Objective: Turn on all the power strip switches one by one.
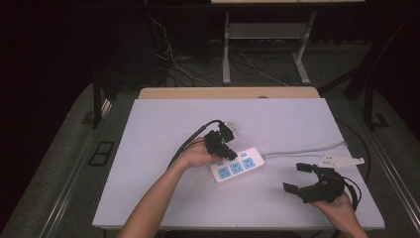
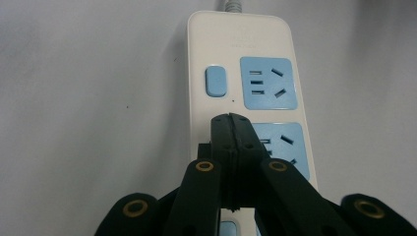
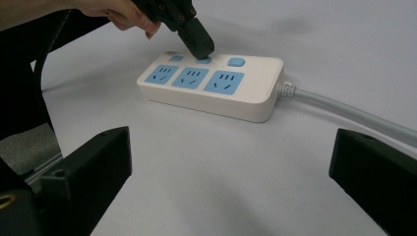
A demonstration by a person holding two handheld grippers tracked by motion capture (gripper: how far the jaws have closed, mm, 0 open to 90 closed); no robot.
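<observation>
A white power strip with three blue sockets and small blue switches lies near the middle of the table. My left gripper is shut, jaws pressed together with nothing between them. Its tip rests on the middle blue switch, seen in the right gripper view under the left gripper. From the left gripper view, my left gripper covers that switch, and the far switch and far socket lie beyond. My right gripper stands open at the front right, its jaws wide apart facing the power strip.
The strip's grey cable runs right toward a white plug piece near the table's right edge. A wooden strip borders the far edge of the white tabletop. Cables and metal frame legs stand on the floor beyond.
</observation>
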